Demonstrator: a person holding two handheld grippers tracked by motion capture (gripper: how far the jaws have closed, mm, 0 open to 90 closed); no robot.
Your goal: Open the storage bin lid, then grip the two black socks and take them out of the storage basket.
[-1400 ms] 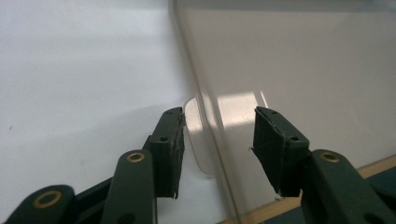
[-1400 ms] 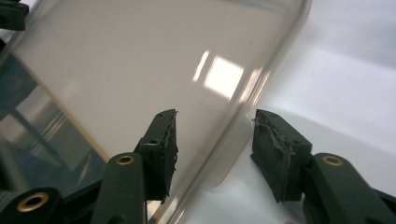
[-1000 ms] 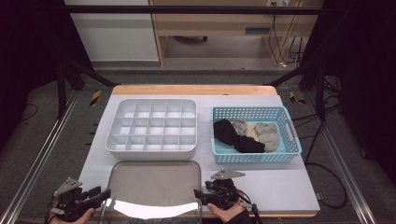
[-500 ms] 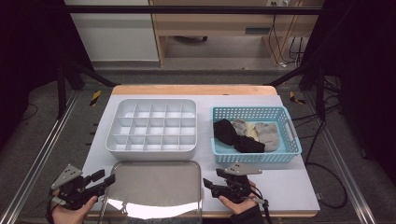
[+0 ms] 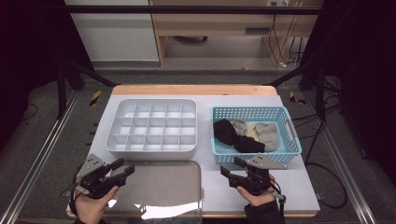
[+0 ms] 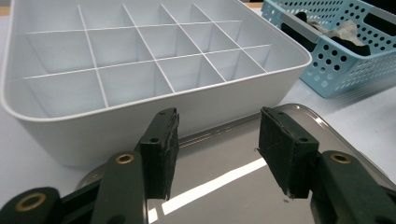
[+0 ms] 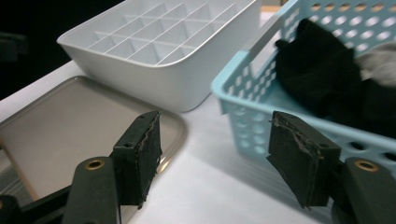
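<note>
A white divided box sits at the table's middle left, its cells bare. To its right a light blue basket holds black socks and pale socks. A shiny metal tray lies at the near edge. My left gripper hovers open over the tray's left corner, facing the white box. My right gripper hangs open just before the basket's front wall. Its jaws have just been opening, and nothing is between them.
The tabletop is white with a wooden far edge. Metal rails run along both sides, with cables on the floor at the right. Bare table shows between the tray and the basket.
Both hands have risen and moved forward from the near edge toward the box and the basket. The right gripper's jaws stand a little wider than before.
</note>
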